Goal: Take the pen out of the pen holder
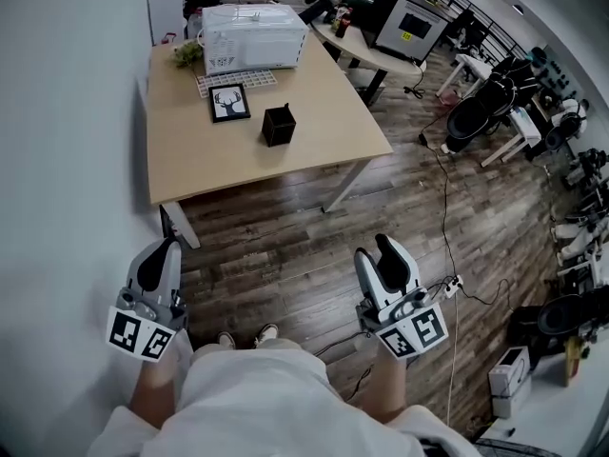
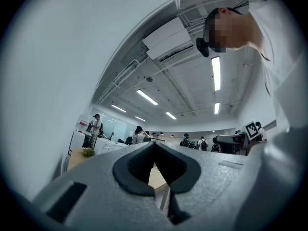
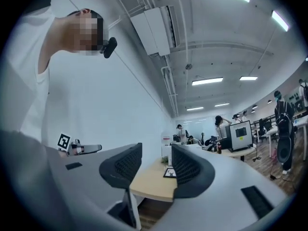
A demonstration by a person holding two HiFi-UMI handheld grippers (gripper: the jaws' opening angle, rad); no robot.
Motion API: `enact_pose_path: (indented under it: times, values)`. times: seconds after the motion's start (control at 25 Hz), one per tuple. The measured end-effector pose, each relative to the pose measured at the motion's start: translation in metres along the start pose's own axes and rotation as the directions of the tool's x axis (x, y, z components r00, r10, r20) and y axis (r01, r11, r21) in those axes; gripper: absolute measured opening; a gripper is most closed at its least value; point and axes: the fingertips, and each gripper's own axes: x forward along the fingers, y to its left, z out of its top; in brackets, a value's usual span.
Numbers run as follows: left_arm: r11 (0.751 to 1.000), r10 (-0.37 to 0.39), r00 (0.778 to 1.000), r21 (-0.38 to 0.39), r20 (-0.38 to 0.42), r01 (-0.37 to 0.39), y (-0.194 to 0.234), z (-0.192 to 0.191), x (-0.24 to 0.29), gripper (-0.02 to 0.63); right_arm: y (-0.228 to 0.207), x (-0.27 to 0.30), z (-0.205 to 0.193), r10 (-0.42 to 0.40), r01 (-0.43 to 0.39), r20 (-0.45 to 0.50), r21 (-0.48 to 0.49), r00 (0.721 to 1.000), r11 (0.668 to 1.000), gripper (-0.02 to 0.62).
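I held 2 claws low over the wooden floor, both well apart from the tabletop. My left claw was pinched shut, its 2 tips touching and gripping nothing. My right claw stood narrowly apart, with a gap between its 2 ribbed pads. That gap held nothing, and through it I saw only the far tabletop.

The 1 black pen holder stood upright on the tabletop, toward the middle and nearer the front edge. I could not make out the pen inside it from that far. Near it on the left lay 1 framed deer picture. Behind the picture lay 1 patterned mat. At the far edge stood 1 white microwave, with 1 small green plant just beside its left end.
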Motion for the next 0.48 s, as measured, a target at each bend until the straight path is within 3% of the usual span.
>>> enact_pose_path:
  times: [0.12, 0.24, 0.4, 0.48]
  values:
    - [1.000, 0.016, 1.000, 0.005, -0.005, -0.016, -0.002, -0.002, 0.003, 0.014, -0.009, -0.007, 0.005, 0.021, -0.020, 0.012, -0.042, 1.000, 0.999, 0.289]
    - [1.000, 0.022, 1.000, 0.016, -0.017, -0.022, -0.006, -0.001, 0.010, 0.014, -0.018, -0.010, 0.006, 0.024, -0.023, 0.024, -0.051, 0.999, 0.998, 0.373]
    - [0.999, 0.037, 0.999, 0.022, -0.013, -0.036, -0.013, -0.002, 0.023, 0.014, -0.037, -0.006, 0.008, 0.017, -0.017, 0.049, -0.013, 0.999, 1.000, 0.444]
    - [0.999, 0.041, 0.999, 0.024, -0.004, -0.041, -0.019, -0.003, 0.028, 0.014, -0.043, -0.005, 0.007, 0.031, -0.031, 0.047, -0.001, 0.998, 1.000, 0.446]
